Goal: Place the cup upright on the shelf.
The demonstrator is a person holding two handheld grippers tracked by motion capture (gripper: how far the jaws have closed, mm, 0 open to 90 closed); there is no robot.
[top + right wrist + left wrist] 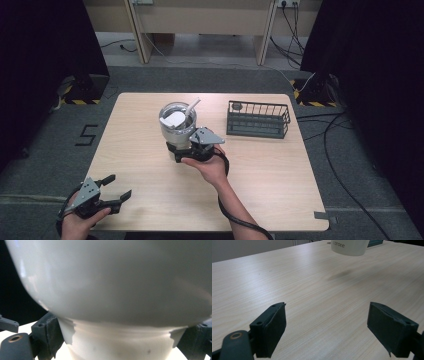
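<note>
Gripping the narrow lower part of a white tumbler (177, 131), the right gripper (191, 151) sat near the middle of the wooden table (150, 200), its jaws spread wide around the cup's base and pressing on it from both sides. In the right gripper view the tumbler (112, 290) loomed very close, its broad upper body swelling above the slimmer foot, with one black pad (48, 335) against the foot on the left and the other at the right edge. From the high view the tumbler stood upright, with a clear lid and a white straw (192, 107) leaning toward the far right. The left gripper view caught the bottom of the same cup (349, 247) at the top of the frame, printed with the word "carote", and it appeared lifted slightly off the tabletop, a soft shadow lying on the wood below it.

The left gripper (117, 190) rested at the near left corner of the table, well apart from the tumbler, its jaws released and spread with nothing between them; its pads (272, 327) framed bare wood grain.

A dark wire basket (257, 120) stood on the table to the right of the tumbler, near but not touching it.
</note>
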